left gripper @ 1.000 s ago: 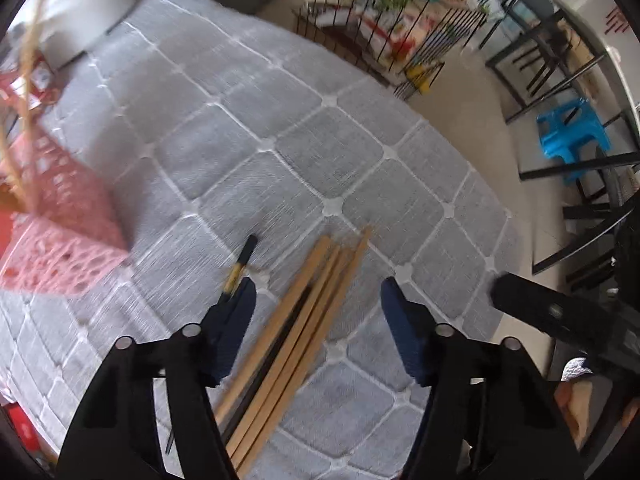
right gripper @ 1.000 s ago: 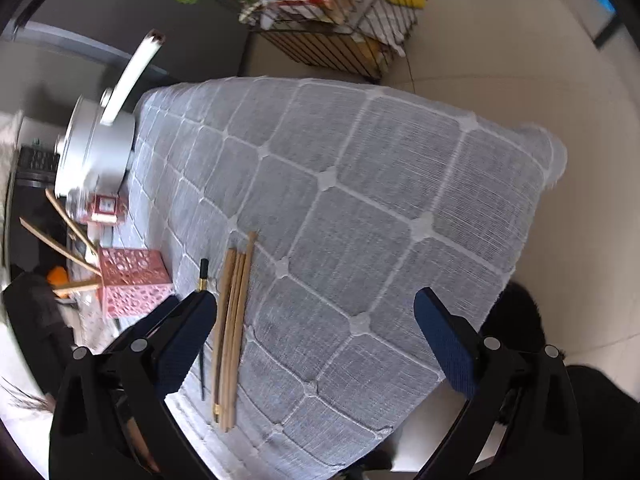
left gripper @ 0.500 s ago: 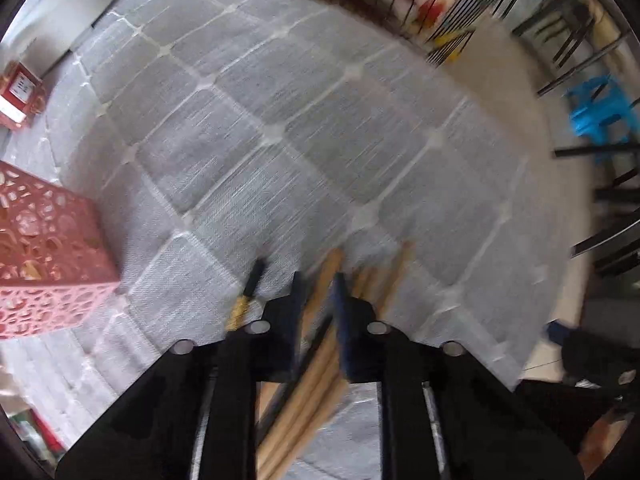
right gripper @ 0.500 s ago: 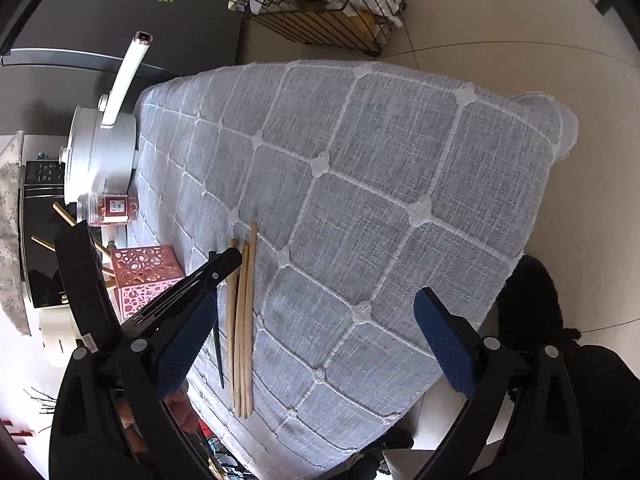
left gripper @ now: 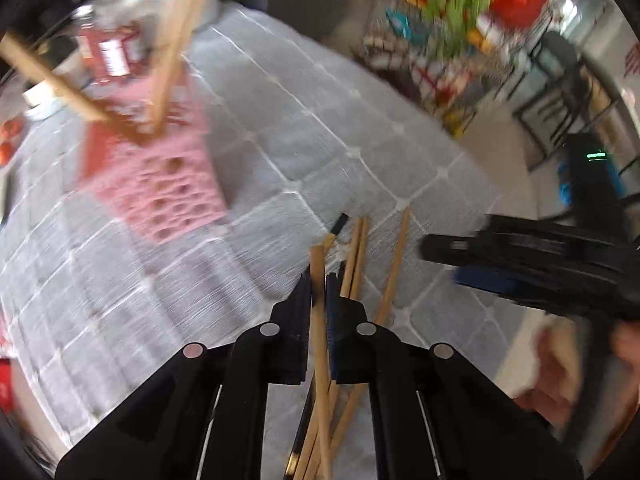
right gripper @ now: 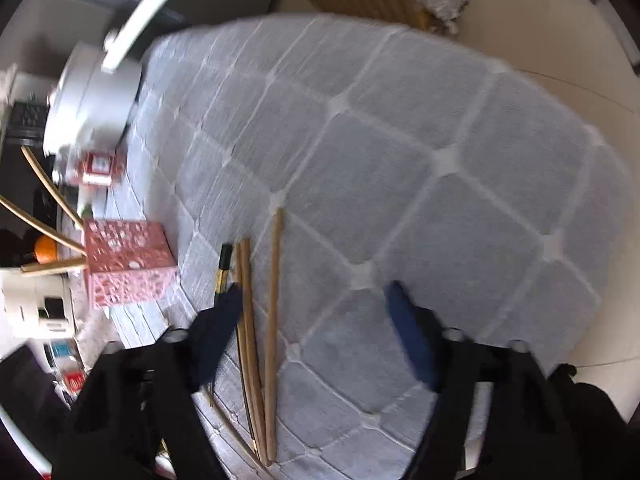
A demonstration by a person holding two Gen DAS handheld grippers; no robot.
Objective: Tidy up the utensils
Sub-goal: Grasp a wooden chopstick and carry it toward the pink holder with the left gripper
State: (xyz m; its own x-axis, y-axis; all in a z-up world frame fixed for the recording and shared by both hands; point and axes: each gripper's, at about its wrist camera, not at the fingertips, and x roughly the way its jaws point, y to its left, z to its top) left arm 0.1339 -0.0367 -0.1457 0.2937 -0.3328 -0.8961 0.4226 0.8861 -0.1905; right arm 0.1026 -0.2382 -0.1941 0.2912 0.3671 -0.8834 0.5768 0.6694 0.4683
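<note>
My left gripper (left gripper: 319, 280) is shut on a wooden chopstick (left gripper: 317, 268) and holds it lifted above the grey quilted tablecloth. Below it lie more wooden chopsticks (left gripper: 394, 264) and a black one with a gold band (left gripper: 340, 225). The pink perforated holder (left gripper: 160, 184) stands to the left with two wooden chopsticks (left gripper: 168, 44) leaning out of it. My right gripper (right gripper: 316, 300) is open and empty above the chopsticks on the cloth (right gripper: 273, 280). The holder (right gripper: 124, 264) also shows at the left of the right wrist view.
A white pot (right gripper: 92, 100) with a long handle and a small red jar (right gripper: 98, 166) stand at the table's far end. A wire rack (left gripper: 436, 60) with colourful items and dark chairs (left gripper: 560, 80) stand beyond the table edge. The right gripper's body (left gripper: 540, 264) shows at the right.
My left gripper closed on one wooden chopstick and lifted it, swinging toward the pink holder. My right gripper dropped lower and closer to the chopsticks on the cloth, still open.
</note>
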